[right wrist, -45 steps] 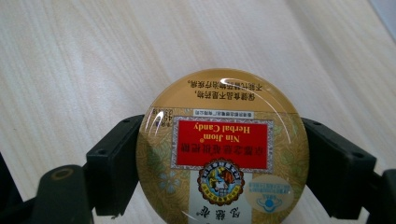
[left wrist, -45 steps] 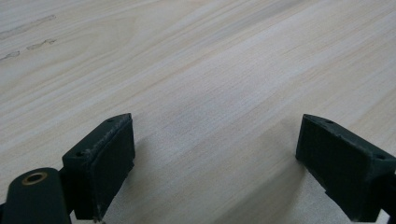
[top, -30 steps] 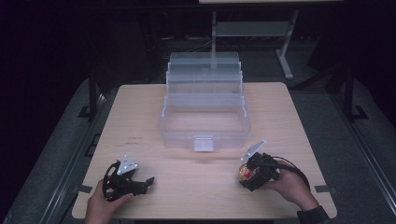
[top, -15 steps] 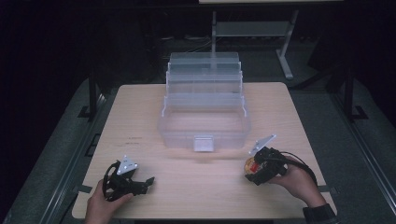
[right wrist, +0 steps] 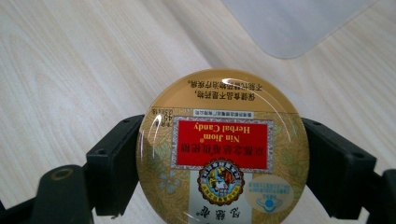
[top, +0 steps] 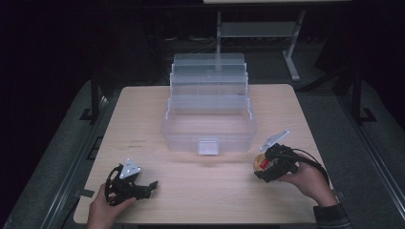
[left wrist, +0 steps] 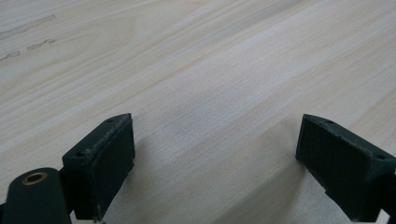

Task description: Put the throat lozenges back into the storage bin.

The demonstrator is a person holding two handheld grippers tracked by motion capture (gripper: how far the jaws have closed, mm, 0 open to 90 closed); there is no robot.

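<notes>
One candy tin point(right wrist: 223, 151), gold with a red label, sits clamped between the jaws of the right hand-held gripper point(top: 265, 168) at the lower right of the high view, above the counter point(top: 143, 124). Just up-left stands a clear tiered box point(top: 209, 112). At lower left, the left hand-held gripper point(left wrist: 215, 161) is wide, holding nothing.

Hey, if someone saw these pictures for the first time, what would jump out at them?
The round gold candy tin with a red label, clamped between the right gripper's black jaws near the table's right front. Next, the clear plastic tiered storage box standing open mid-table. The left gripper rests open on bare light wood.
</notes>
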